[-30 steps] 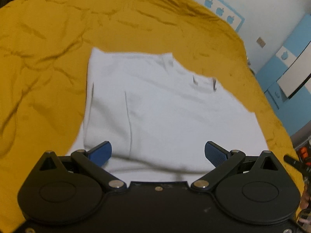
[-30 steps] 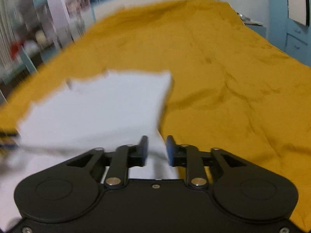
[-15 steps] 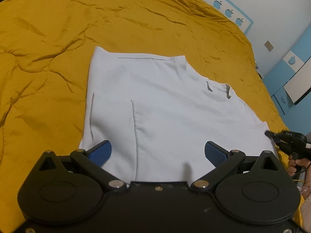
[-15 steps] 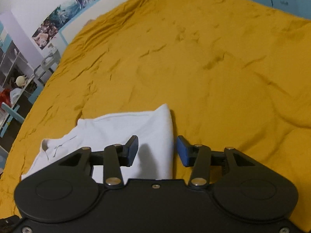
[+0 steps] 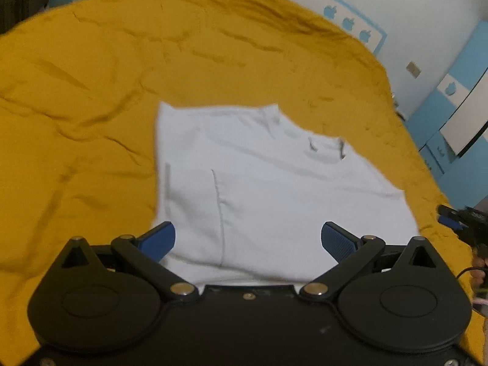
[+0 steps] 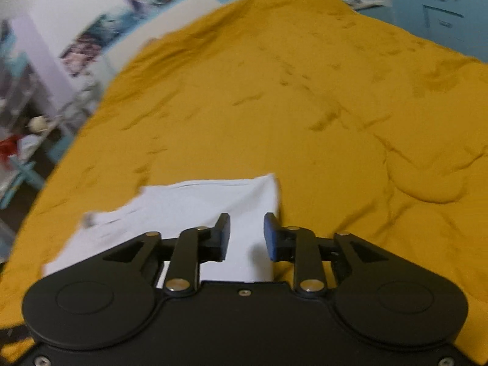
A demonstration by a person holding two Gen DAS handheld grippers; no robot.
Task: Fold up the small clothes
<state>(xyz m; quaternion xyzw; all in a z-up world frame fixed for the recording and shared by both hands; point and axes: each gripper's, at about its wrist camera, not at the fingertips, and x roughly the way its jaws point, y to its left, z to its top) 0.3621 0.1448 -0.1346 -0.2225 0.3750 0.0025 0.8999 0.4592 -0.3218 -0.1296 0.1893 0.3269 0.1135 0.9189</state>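
Note:
A small white shirt (image 5: pixel 274 183) lies flat on the yellow bedspread (image 5: pixel 91 91), partly folded, with its collar toward the far right and a sleeve folded in at the left. My left gripper (image 5: pixel 247 239) is wide open and empty above the shirt's near edge. The right gripper shows at the far right of the left wrist view (image 5: pixel 457 216). In the right wrist view the shirt (image 6: pixel 189 210) lies at lower left. My right gripper (image 6: pixel 246 235) is partly open and empty above the shirt's near right corner.
The yellow bedspread (image 6: pixel 305 91) is wrinkled and stretches far ahead and to the right. Blue cabinets (image 5: pixel 451 122) stand past the bed's right edge. Shelves with clutter (image 6: pixel 18 140) stand past the bed's left edge in the right wrist view.
My right gripper has opened from nearly shut and let go of the shirt, then pulled back slightly. My left gripper stayed open and drifted a little over the shirt.

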